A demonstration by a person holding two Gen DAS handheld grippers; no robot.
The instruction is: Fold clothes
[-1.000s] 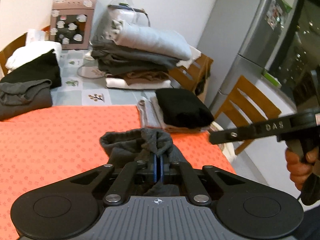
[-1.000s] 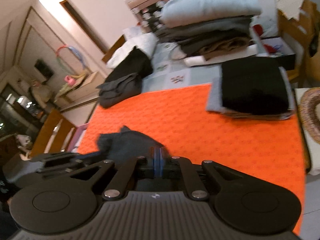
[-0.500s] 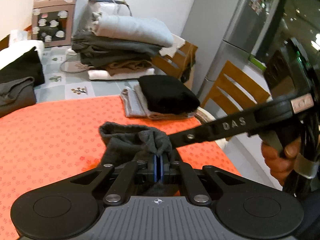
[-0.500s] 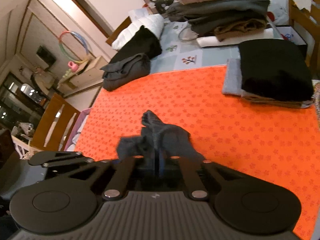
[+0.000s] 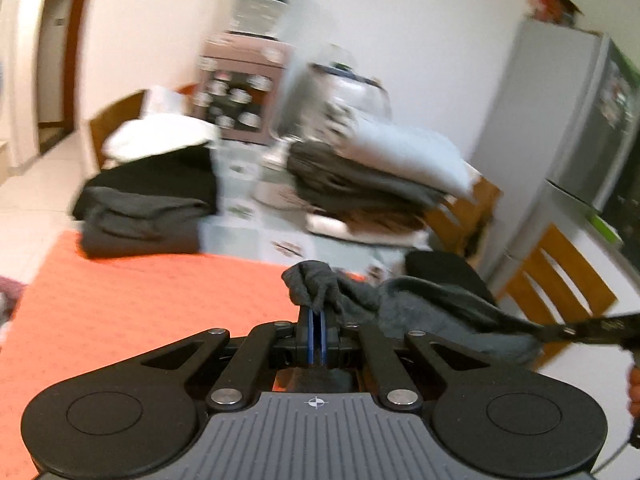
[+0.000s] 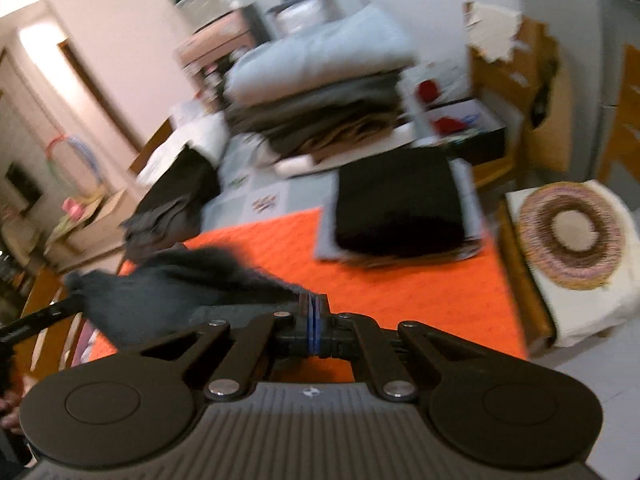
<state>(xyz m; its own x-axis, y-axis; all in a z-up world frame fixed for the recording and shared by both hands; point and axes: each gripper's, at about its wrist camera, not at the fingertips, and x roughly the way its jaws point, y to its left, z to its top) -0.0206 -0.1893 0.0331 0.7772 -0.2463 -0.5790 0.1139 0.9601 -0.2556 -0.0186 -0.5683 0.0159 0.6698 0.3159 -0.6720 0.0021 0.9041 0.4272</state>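
A dark grey garment (image 5: 420, 304) hangs stretched between my two grippers above the orange mat (image 5: 140, 300). My left gripper (image 5: 317, 320) is shut on one bunched end of it. My right gripper (image 6: 313, 312) is shut on the other end, and the garment (image 6: 168, 284) runs from it to the left. In the left wrist view the right gripper (image 5: 560, 330) shows at the far right, pinching the cloth. Both views are blurred by motion.
A folded black garment on a small pile (image 6: 400, 208) lies at the mat's far right. A tall stack of folded clothes (image 5: 380, 176) and a dark grey and black pile (image 5: 148, 208) sit behind the mat. Wooden chairs (image 5: 556, 280) and a fridge (image 5: 560, 120) stand to the right.
Both grippers have lifted and moved apart, pulling the grey garment off the mat and stretching it out between them. The right gripper now grips the cloth. Both cameras have tilted upward.
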